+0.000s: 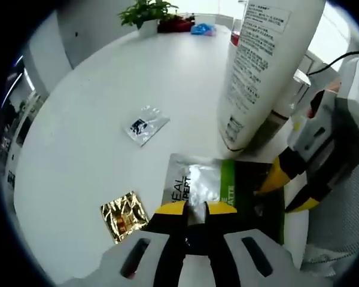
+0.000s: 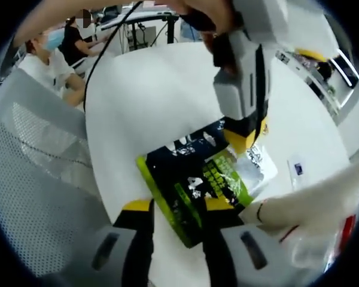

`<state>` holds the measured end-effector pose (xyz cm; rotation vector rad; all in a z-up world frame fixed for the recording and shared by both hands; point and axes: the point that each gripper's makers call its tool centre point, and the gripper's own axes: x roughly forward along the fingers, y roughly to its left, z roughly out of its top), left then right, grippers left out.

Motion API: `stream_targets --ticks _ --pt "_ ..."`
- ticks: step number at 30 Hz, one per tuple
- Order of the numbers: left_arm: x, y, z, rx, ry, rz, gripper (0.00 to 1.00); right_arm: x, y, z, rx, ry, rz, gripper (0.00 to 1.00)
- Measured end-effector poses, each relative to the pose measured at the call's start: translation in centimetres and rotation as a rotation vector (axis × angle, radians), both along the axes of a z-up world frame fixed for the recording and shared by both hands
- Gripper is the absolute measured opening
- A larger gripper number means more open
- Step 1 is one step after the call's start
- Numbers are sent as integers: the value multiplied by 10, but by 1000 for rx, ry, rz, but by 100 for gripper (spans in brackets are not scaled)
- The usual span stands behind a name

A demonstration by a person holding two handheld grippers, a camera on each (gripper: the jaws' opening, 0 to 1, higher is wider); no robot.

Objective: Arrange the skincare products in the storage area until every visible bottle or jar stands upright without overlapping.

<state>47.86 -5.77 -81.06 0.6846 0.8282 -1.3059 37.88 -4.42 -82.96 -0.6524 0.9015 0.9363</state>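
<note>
Item: sachet (image 1: 218,191), flat foil pack, black and green with a silver end, lying on the white desk (image 1: 107,107) near its edge.
Holders: left claw (image 1: 194,209) clenched on the silver end; right claw (image 2: 178,208) pinching the opposite black-green end (image 2: 194,191). In the right gripper view the left claw comes down from above onto the silver end.
Adjacent: large white bottle (image 1: 260,66) with printed label, tilted, base just beside the sachet's far edge; whether anything supports it cannot be told. More containers behind it are too blurred to name.
Loose on desk: small clear packet (image 1: 145,124) and gold foil packet (image 1: 124,215), both well apart from the bottle.
Other: white mesh basket (image 2: 36,173) beside the desk.

Risks, as judged:
- Both claws pulling apart could tear the foil or slip off it.
- Lifting or sliding the sachet may nudge the leaning bottle and topple it.
- The sachet sits close to the desk edge; a slip could drop it off.
</note>
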Motion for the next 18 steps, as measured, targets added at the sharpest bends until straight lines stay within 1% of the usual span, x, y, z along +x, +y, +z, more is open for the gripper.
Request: stream_targets --ticks 1,3,5,7,9,11,13,15,18 --pt "-1 -1 4 -13 -4 1 7 -1 -2 0 -2 1 3 31" --pt "-9 -10 22 -55 -22 -4 8 -3 -3 4 10 3 -3 31" --pt "-11 -13 34 -87 -28 -9 9 -4 -5 9 20 0 -9 30" --pt "-13 -17 48 -129 -43 -27 11 -4 -7 14 25 -10 -11 30" --pt "-17 -18 60 -150 -51 -42 14 -5 -9 20 33 -15 -14 30" --pt "-21 -19 68 -149 -70 -74 17 -6 -10 26 46 -25 -17 30" --pt "-26 -23 79 -185 -68 -85 21 -8 -13 35 55 -37 -20 30" --pt "-28 -27 89 -221 -69 -90 23 -10 -16 43 69 -51 -28 30" --pt "-30 -33 99 -253 -80 -102 25 -13 -23 55 97 -68 -55 30"
